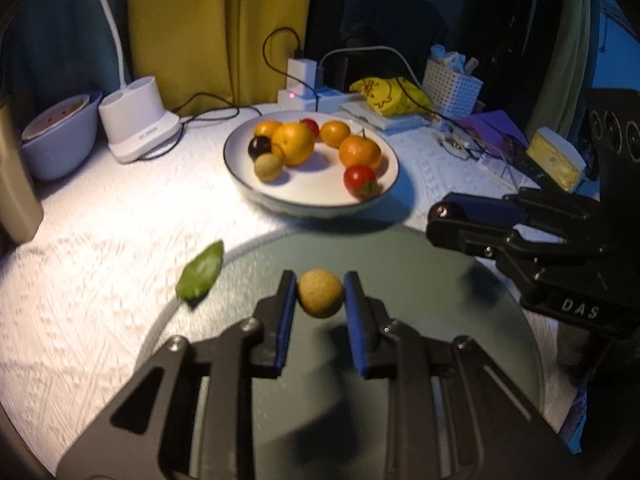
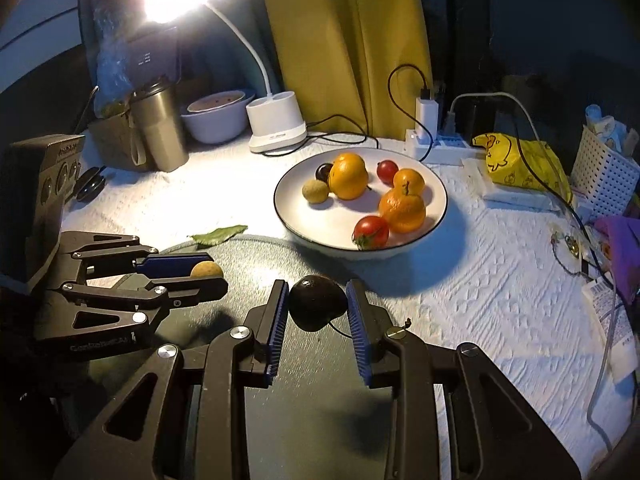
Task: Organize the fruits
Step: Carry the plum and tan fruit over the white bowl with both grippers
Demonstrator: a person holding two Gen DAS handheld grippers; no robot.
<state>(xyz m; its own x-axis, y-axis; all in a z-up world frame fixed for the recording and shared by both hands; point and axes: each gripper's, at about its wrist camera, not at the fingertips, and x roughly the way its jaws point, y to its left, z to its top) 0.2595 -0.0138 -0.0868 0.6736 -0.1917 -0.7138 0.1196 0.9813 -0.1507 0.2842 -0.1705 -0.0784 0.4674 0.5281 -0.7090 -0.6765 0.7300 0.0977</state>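
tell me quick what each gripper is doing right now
left gripper: shut on a small round tan fruit.
right gripper: shut on a small round dark fruit.

Each fisheye sits just behind its own hand-held gripper, looking forward and down along the fingers, close over the tabletop (image 1: 100, 240). Both views share the white bowl (image 1: 244, 184) (image 2: 440, 200) ahead (and each catches the other hand-held gripper alongside)
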